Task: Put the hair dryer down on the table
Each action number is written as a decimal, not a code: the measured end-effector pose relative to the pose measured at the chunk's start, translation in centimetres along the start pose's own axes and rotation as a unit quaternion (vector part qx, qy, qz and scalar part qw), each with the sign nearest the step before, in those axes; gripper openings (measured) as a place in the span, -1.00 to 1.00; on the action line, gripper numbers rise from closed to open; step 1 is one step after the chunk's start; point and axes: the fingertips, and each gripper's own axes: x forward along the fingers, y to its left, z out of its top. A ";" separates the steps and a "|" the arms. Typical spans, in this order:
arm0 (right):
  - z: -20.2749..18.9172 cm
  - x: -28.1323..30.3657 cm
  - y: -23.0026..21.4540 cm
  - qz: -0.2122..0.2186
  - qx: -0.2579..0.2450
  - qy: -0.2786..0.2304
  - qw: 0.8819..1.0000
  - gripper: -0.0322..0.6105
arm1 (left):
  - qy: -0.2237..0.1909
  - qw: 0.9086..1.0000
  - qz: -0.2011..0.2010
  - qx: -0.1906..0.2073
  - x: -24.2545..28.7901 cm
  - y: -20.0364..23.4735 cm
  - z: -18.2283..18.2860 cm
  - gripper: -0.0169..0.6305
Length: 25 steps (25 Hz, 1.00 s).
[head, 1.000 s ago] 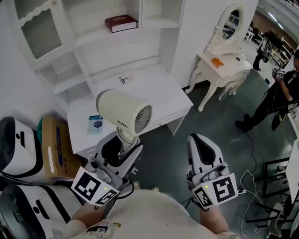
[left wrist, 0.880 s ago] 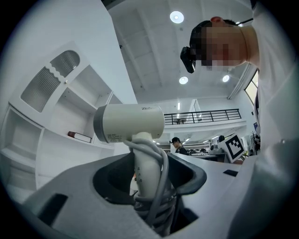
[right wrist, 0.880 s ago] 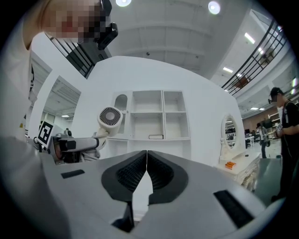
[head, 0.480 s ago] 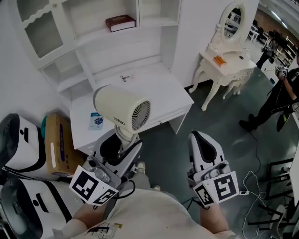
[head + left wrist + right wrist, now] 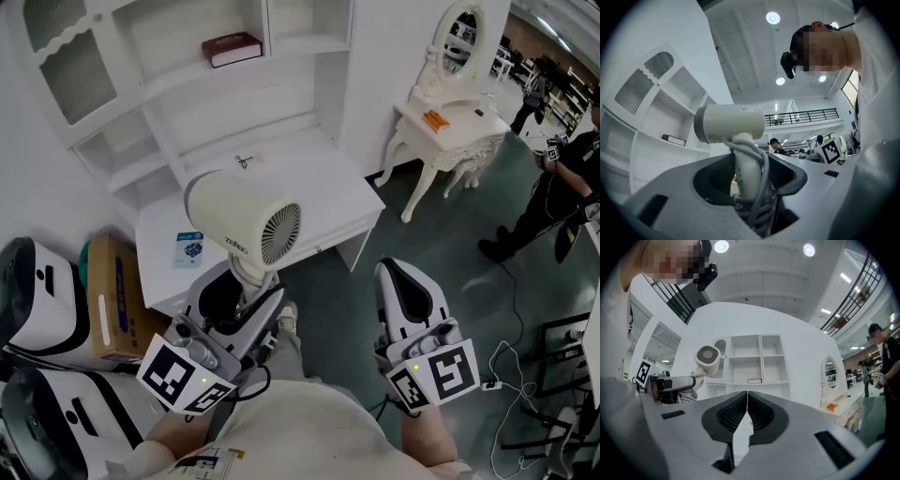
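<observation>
**Hair dryer held in your left gripper, off the surface**

At your far left sit two bulky white-and-black objects, with a cardboard box just beside them. Next comes the white surface, backed by a white shelf unit with a dark red book lying on one shelf. On the surface lie a small blue packet near the left front corner and a small dark item further back, too small to name. Further right stands a white dressing table with an oval mirror. A person in dark clothes is at the far right.

The hair dryer is cream-coloured, its short thick barrel about level and its round grille turned toward your right. Its cord is wound round the handle. In the head view it hangs over the surface's near edge, in the air.

Your left gripper is clenched on the handle, which stands upright between the jaws with the barrel above them. Your right gripper is closed on nothing, jaws meeting, well apart from the dryer.
</observation>
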 end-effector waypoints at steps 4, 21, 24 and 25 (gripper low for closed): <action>0.0 1.3 -1.0 -0.008 -0.004 0.004 1.000 -0.83 | -0.005 1.000 -0.004 -0.002 0.7 1.3 -0.2 -0.28; -2.2 15.4 -5.7 0.010 -0.017 0.021 1.000 -0.83 | -0.009 1.000 0.001 -0.010 8.5 13.7 -3.1 -0.27; -2.4 19.3 -6.5 0.016 -0.016 0.020 1.000 -0.83 | -0.010 1.000 -0.005 -0.014 10.6 16.9 -3.5 -0.27; -2.4 20.6 -6.8 0.017 -0.015 0.020 1.000 -0.83 | -0.009 1.000 -0.008 -0.017 11.4 17.9 -3.6 -0.27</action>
